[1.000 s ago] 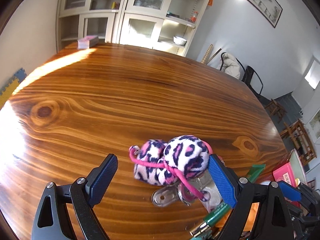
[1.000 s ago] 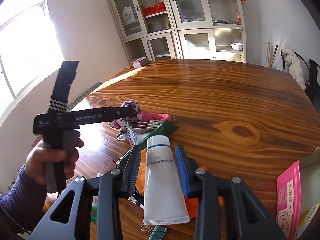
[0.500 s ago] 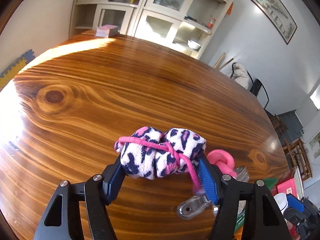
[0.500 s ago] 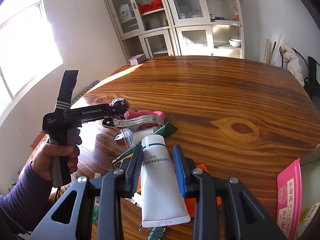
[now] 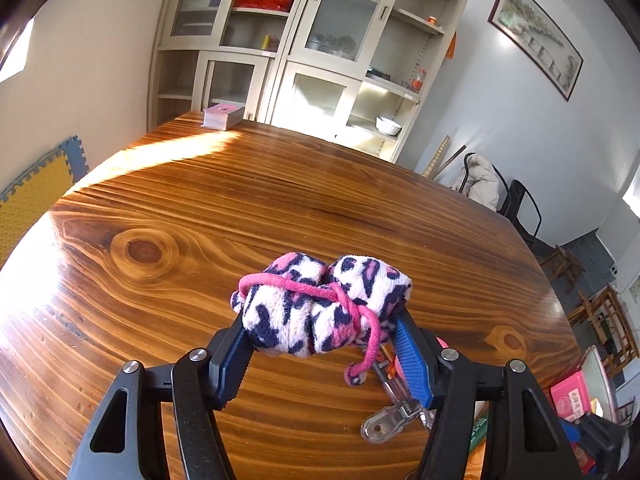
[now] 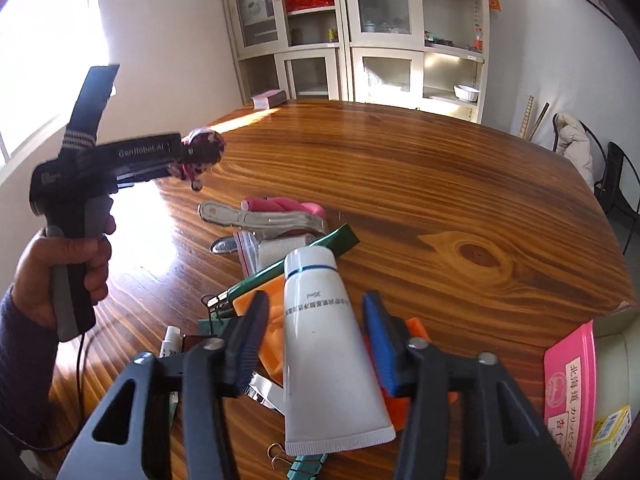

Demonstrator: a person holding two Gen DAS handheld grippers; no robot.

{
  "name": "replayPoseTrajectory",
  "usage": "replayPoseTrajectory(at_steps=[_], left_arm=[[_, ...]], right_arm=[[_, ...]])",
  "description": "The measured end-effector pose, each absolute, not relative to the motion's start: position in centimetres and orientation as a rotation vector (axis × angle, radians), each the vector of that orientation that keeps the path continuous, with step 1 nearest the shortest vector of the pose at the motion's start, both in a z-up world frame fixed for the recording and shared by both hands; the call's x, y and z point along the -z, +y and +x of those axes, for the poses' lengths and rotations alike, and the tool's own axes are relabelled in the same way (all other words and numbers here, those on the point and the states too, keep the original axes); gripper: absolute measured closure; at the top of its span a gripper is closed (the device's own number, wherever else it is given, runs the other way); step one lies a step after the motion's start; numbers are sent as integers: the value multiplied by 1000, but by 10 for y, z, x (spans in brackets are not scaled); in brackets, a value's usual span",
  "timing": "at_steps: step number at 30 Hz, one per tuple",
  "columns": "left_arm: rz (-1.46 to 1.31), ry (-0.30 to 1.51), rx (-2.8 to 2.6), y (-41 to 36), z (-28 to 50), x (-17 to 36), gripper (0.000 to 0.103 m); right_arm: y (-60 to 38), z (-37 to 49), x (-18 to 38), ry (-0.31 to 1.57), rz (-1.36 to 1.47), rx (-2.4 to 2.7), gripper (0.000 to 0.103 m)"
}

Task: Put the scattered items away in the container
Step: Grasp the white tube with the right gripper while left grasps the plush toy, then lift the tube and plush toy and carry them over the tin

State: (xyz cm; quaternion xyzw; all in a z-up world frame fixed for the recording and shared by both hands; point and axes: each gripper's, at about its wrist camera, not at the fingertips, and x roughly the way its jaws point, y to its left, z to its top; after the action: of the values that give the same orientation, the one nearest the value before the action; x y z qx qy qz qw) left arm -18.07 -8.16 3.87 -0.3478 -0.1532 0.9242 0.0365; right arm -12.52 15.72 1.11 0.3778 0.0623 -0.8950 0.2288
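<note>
Wooden table; left gripper clamps leopard-print plush.

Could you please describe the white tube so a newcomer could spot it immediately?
On the wooden table, find the clutter pile nearest the right gripper. The white tube lies between its open fingers, cap pointing away; it is the pile's only plain white, blue-ringed item.

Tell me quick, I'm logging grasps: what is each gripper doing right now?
Left gripper: closed on the leopard-print plush toy, lifted off the table.
Right gripper: open, fingers either side of the white tube, not clamping it.
</note>
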Motion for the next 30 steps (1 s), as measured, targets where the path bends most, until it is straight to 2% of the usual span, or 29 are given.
replayPoseTrajectory(at_steps=[2, 10, 12, 16, 17, 19, 21, 22, 26, 28, 29, 30], left_arm=[[-1050, -471, -2839, -81, -180, -43, 36], [-1036, -444, -2832, -72, -178, -46, 36], [-1022, -415, -2839, -67, -176, -48, 36], [-996, -365, -2838, -56, -172, -52, 36], [-995, -363, -2832, -55, -171, -52, 36], [-992, -356, -2828, -52, -170, -53, 36], [-990, -353, -2824, -51, -169, -53, 36], [-990, -353, -2823, -50, -169, -54, 36], [-1001, -352, -2817, -48, -170, -52, 36], [-1008, -351, -2813, -47, -170, -51, 36], [-1010, -348, -2812, -46, -171, -50, 36], [-1011, -344, -2811, -45, -171, -50, 36]], right_arm=[[158, -124, -12, 178, 1039, 2481, 63], [163, -115, -30, 112, 989, 2494, 65], [162, -111, -36, 100, 965, 2490, 94], [163, -108, -43, 102, 948, 2500, 94], [163, -110, -41, 98, 959, 2495, 94], [168, -116, -35, 54, 1007, 2479, 81], [173, -120, -30, -1, 1054, 2490, 32], [175, -120, -29, -13, 1054, 2506, 26], [173, -120, -25, 17, 1060, 2537, 26], [168, -121, -20, 29, 1084, 2516, 35], [164, -121, -16, 60, 1105, 2519, 46], [159, -119, -13, 107, 1100, 2543, 51]])
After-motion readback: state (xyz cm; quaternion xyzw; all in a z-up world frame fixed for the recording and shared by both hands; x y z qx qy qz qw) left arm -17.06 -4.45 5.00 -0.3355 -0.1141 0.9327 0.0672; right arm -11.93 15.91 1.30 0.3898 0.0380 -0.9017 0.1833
